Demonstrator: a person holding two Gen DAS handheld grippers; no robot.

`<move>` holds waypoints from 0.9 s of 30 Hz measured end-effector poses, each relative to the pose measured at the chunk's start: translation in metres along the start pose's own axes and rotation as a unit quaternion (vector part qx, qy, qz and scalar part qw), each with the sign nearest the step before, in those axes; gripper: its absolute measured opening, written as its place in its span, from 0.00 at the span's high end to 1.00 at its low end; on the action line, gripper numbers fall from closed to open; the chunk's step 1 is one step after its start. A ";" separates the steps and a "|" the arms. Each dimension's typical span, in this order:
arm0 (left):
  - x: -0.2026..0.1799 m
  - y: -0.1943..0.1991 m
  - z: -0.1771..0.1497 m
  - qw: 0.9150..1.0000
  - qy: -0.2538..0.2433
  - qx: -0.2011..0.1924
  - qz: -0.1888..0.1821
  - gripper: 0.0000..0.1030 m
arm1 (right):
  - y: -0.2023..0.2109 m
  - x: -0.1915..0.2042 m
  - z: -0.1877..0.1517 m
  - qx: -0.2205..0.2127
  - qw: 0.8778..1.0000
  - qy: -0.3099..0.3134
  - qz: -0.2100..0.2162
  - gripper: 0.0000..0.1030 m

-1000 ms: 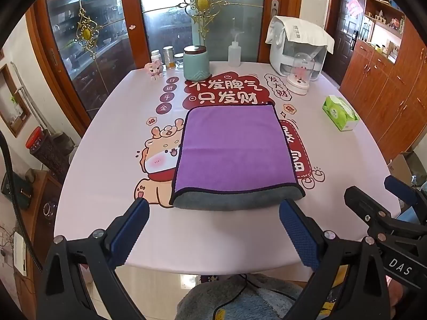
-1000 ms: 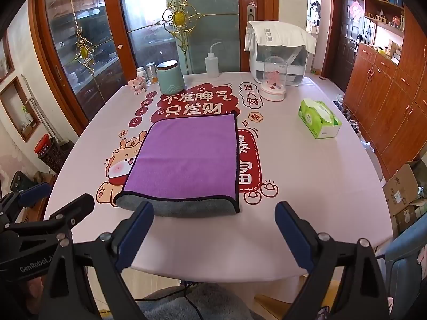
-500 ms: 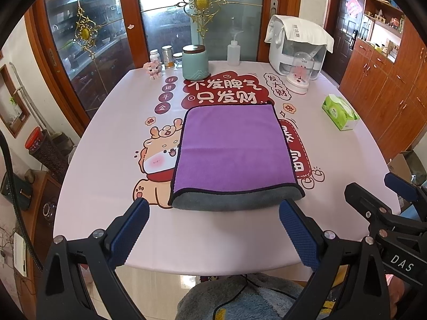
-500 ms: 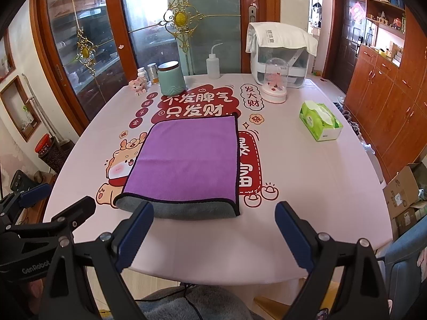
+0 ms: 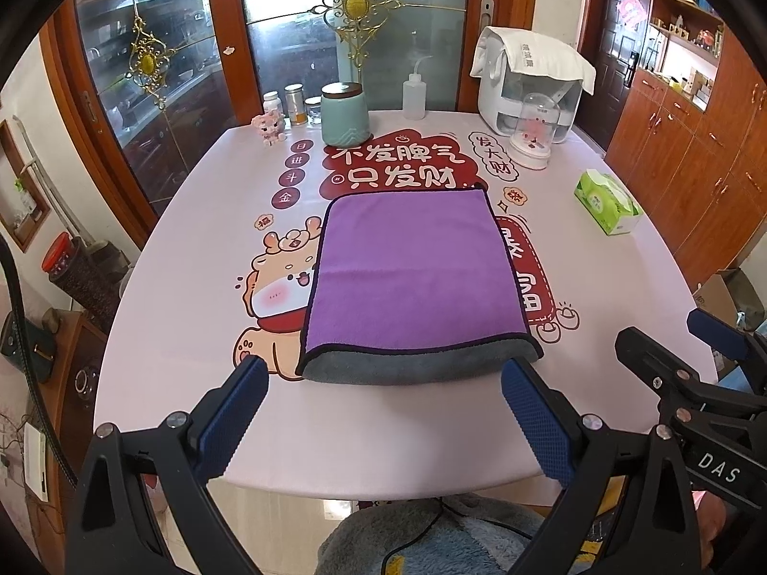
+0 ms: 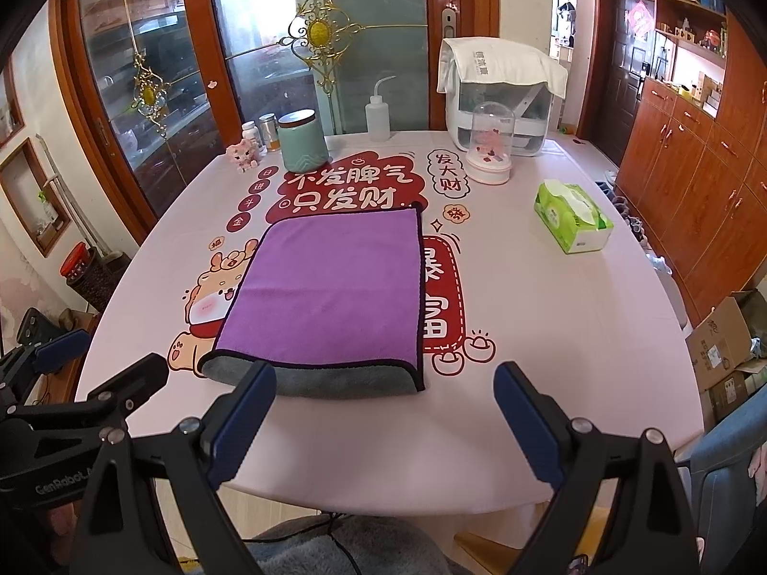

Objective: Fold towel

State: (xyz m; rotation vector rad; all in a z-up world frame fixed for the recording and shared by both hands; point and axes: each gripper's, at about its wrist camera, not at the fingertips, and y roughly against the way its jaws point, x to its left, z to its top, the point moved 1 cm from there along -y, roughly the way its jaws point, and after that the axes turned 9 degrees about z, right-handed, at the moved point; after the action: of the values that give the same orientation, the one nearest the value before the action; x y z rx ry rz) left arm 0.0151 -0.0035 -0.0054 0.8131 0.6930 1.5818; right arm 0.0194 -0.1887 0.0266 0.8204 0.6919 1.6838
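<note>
A purple towel (image 5: 414, 270) with a grey underside lies folded flat on the pink printed table (image 5: 158, 335); its grey fold edge faces me. It also shows in the right wrist view (image 6: 331, 292). My left gripper (image 5: 383, 419) is open and empty, held above the table's near edge, short of the towel's fold. My right gripper (image 6: 383, 417) is open and empty, also at the near edge, its left fingertip (image 6: 249, 397) in front of the towel's near edge. Each gripper shows at the side of the other's view.
A green tissue box (image 5: 606, 201) sits at the right. At the back stand a teal jar (image 5: 344, 114), a squeeze bottle (image 5: 414, 96), small jars, a pink figurine (image 5: 271, 127), a glass dome (image 5: 534, 136) and a cloth-covered appliance (image 5: 529, 79). A chair is below the near edge.
</note>
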 end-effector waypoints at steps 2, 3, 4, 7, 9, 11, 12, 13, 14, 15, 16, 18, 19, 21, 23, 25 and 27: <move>0.000 0.000 0.000 1.000 0.001 0.000 -0.001 0.05 | 0.000 0.000 0.000 0.000 1.000 0.001 0.000 0.09; 0.000 0.000 0.000 1.000 0.000 0.000 0.000 0.05 | 0.000 0.000 0.001 0.000 1.000 0.001 0.000 0.09; 0.000 0.000 0.000 1.000 0.001 0.001 0.000 0.05 | -0.001 0.000 0.001 0.000 1.000 0.001 0.000 0.09; 0.000 0.000 0.000 1.000 0.001 0.001 0.000 0.05 | -0.001 -0.001 0.001 0.001 1.000 0.001 0.000 0.09; 0.000 -0.001 0.001 1.000 0.003 0.002 0.000 0.05 | -0.003 -0.001 0.002 0.002 1.000 0.002 0.000 0.09; -0.001 -0.001 0.001 1.000 0.004 0.002 0.000 0.05 | -0.003 -0.001 0.003 0.002 1.000 0.002 0.000 0.09; 0.000 -0.001 0.001 1.000 0.003 0.002 0.000 0.05 | -0.004 -0.002 0.003 0.002 1.000 0.002 0.001 0.09; 0.000 -0.001 0.001 1.000 0.003 0.002 0.000 0.05 | -0.003 -0.001 0.003 0.002 1.000 0.002 0.001 0.09; 0.000 -0.001 0.001 1.000 0.003 0.002 0.000 0.05 | -0.003 -0.001 0.003 0.002 1.000 0.002 0.001 0.09; 0.000 -0.001 0.001 1.000 0.003 0.003 0.000 0.05 | -0.004 -0.001 0.003 0.002 1.000 0.002 0.001 0.09; 0.000 -0.001 0.001 1.000 0.002 0.003 0.000 0.05 | -0.004 -0.002 0.004 0.003 1.000 0.001 0.001 0.09; 0.000 -0.001 0.001 1.000 0.003 0.002 -0.001 0.05 | -0.004 -0.001 0.003 0.002 1.000 0.002 0.000 0.09; 0.000 -0.001 0.001 1.000 0.002 0.002 -0.001 0.05 | -0.004 -0.001 0.003 0.002 1.000 0.002 0.000 0.09; 0.000 -0.001 0.001 1.000 0.003 0.002 -0.001 0.05 | -0.004 -0.001 0.003 0.002 1.000 0.002 0.000 0.09; 0.000 -0.002 0.001 1.000 0.003 0.003 -0.001 0.05 | -0.004 -0.002 0.003 0.002 1.000 0.002 0.000 0.09; 0.000 -0.002 0.001 1.000 0.003 0.004 -0.001 0.05 | -0.004 -0.001 0.003 0.002 1.000 0.002 0.000 0.09; -0.001 -0.004 0.001 1.000 0.003 0.004 -0.001 0.05 | -0.004 -0.001 0.003 0.003 1.000 0.002 0.000 0.09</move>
State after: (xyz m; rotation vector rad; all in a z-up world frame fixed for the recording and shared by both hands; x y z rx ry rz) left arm 0.0182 -0.0038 -0.0077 0.8127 0.7054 1.5806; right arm 0.0246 -0.1888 0.0249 0.8207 0.6997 1.6844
